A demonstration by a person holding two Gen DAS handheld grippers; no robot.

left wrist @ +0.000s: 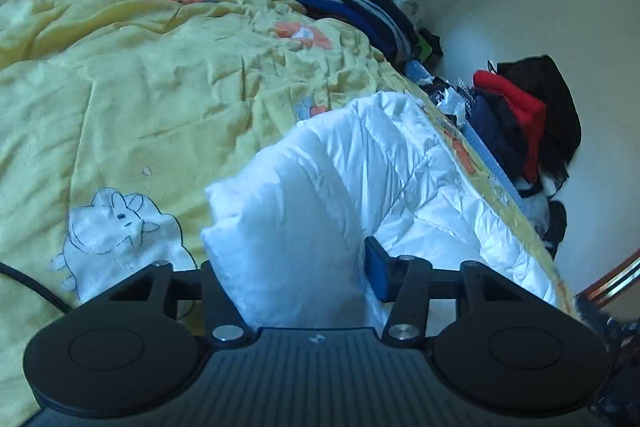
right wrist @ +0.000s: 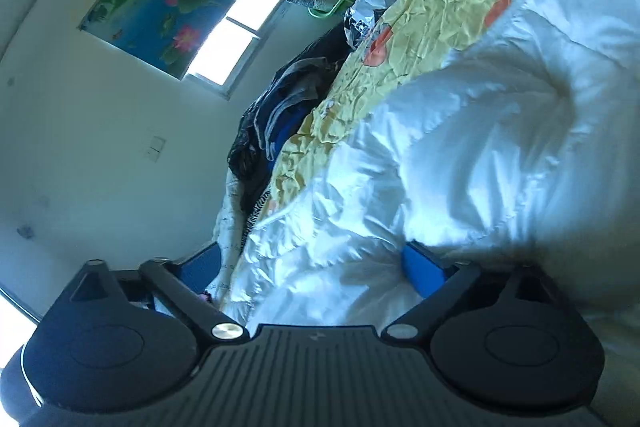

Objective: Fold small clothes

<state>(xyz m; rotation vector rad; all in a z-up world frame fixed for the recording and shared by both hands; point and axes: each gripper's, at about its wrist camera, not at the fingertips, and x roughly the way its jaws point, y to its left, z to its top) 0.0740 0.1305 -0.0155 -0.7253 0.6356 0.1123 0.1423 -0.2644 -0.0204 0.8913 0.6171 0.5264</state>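
Observation:
A white puffy quilted garment (left wrist: 400,167) lies on the yellow cartoon-print bedcover (left wrist: 160,87) near the bed's right edge. My left gripper (left wrist: 292,267) is shut on a thick fold of the white garment; its blue pad (left wrist: 376,273) presses the fabric from the right, the other finger is hidden behind cloth. In the right wrist view the same white garment (right wrist: 460,147) fills the right half. My right gripper (right wrist: 316,267) holds white fabric bunched between its blue pads (right wrist: 424,273).
A pile of dark and blue clothes (left wrist: 352,7) lies along the bed's far edge. Red and black clothes (left wrist: 524,115) sit on the floor by the wall. A window (right wrist: 236,35) and a lotus poster (right wrist: 160,3) are on the wall.

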